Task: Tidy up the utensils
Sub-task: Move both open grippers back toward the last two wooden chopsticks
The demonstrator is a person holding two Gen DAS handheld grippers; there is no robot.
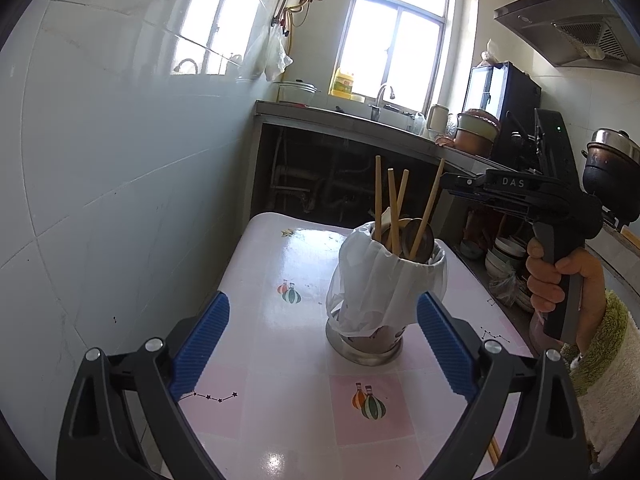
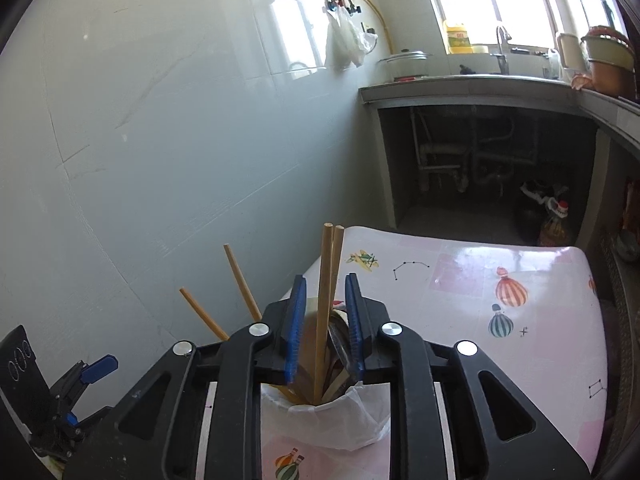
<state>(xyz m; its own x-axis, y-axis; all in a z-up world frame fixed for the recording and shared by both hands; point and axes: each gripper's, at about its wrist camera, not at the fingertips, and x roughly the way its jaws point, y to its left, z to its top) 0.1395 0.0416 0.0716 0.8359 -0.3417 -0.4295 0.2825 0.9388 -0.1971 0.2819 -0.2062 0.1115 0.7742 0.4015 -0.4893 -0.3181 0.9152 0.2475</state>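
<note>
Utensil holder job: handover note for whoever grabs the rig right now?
Left claw: open, empty, low over the table, facing the utensil holder.
Right claw: above the holder, pads narrowed around two upright chopsticks; whether they pinch or have just let go is not clear.
Things: steel holder wrapped in a white plastic bag, standing mid-table. Four chopsticks and dark spoons stand in it.
Done: utensils seen are in the holder.
Left: confirm the right claw's grip, release, back off. A stick end shows by the near table edge; check it.
</note>
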